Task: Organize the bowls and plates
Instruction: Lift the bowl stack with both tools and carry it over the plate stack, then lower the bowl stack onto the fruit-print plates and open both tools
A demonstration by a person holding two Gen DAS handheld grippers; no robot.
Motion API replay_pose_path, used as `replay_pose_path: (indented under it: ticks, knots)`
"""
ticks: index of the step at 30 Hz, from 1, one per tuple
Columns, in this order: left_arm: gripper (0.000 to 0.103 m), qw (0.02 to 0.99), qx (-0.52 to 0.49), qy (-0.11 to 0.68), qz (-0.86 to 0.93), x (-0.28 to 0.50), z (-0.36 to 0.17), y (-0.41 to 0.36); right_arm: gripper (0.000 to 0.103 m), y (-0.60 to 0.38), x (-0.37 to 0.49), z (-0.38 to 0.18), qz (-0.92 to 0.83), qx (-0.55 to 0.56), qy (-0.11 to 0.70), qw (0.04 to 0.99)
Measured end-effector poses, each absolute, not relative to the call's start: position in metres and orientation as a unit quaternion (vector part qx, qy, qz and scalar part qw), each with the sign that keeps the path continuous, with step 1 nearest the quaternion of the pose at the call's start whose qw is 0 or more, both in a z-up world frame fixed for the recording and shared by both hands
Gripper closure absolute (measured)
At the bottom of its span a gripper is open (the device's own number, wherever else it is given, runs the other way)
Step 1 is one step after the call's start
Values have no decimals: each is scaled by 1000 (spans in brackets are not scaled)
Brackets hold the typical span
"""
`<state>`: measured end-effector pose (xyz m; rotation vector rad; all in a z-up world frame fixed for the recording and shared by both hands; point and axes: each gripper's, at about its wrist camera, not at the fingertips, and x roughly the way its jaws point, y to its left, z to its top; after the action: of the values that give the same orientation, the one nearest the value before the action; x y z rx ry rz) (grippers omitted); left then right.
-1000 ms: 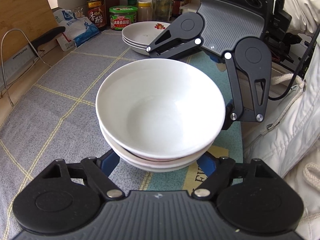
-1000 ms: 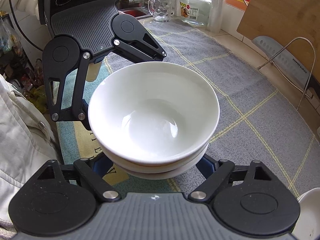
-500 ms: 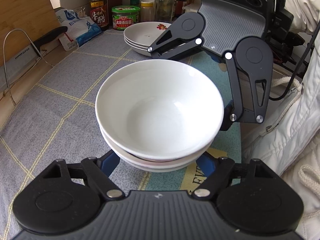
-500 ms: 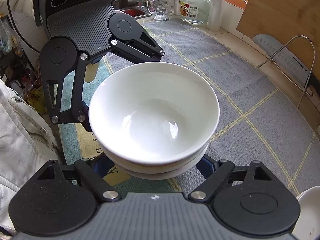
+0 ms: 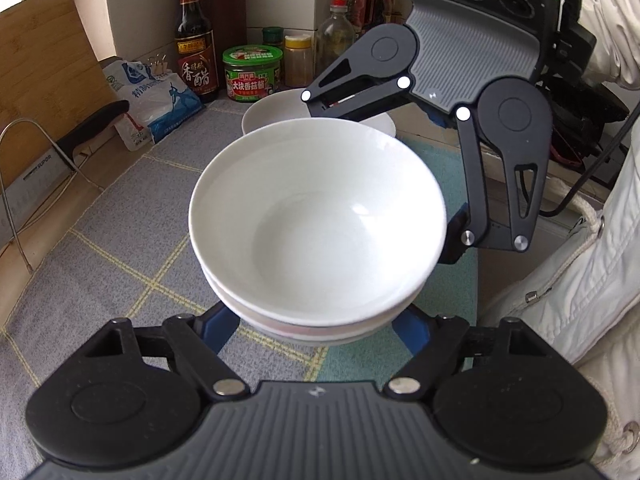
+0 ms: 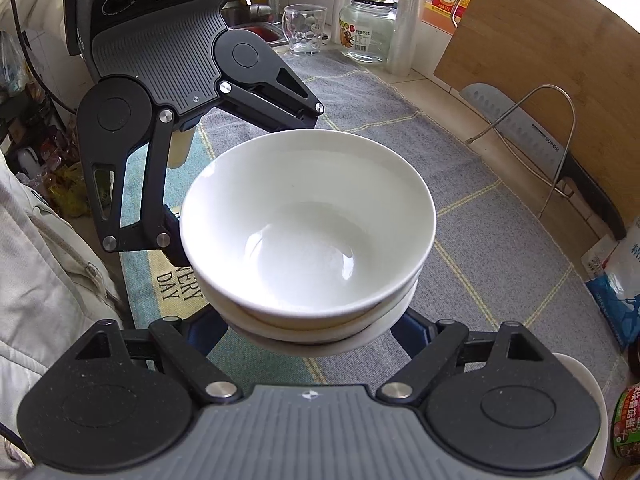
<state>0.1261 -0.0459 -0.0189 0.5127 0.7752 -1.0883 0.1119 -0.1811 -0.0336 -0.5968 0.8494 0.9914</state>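
Left tongs (image 5: 318,328) are spread wide, with the blue fingers (image 5: 224,328) tucked under either side of the bowl stack (image 5: 316,220). The right tongs (image 6: 308,332) are set the same way from the opposite side. So the stack is cradled between two open sets of tongs, right in front of both. Whether the pads are actually pinched against the lowest bowl can't be told, since the rim hides that.

Just beyond the stack, behind the far tongs in the left view, a pile of plates (image 5: 272,112) is seen on the cloth-covered bench (image 5: 100,260). A green jar (image 5: 252,74) and a vinegar bottle (image 5: 194,40) are lined up further back.

What could go wrong: glazed bowls are only propped from below, so if one pair of tongs is raised or pulled away unevenly, the stack could be tipped and the top bowl slid off. A bump against the plates is also possible if the carry is kept too low.

Compared with a second ago, the grip layout is unchanged. More of the plates is now hidden behind the bowl rim and more of the back wall is shown, so the stack is probably being lifted and carried toward them.
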Motion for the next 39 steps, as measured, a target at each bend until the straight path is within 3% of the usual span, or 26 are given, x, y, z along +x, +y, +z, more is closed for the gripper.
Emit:
replay_pose_path:
  ticks: [21,39]
  knots:
    - [21,747,267,307,-526,174,-16,-187,13,-320,146,-16,389,-287,378,790]
    - [22,733,279,322,-531,203,-39,-239,12,-372,174,-41,364,-264,403,797]
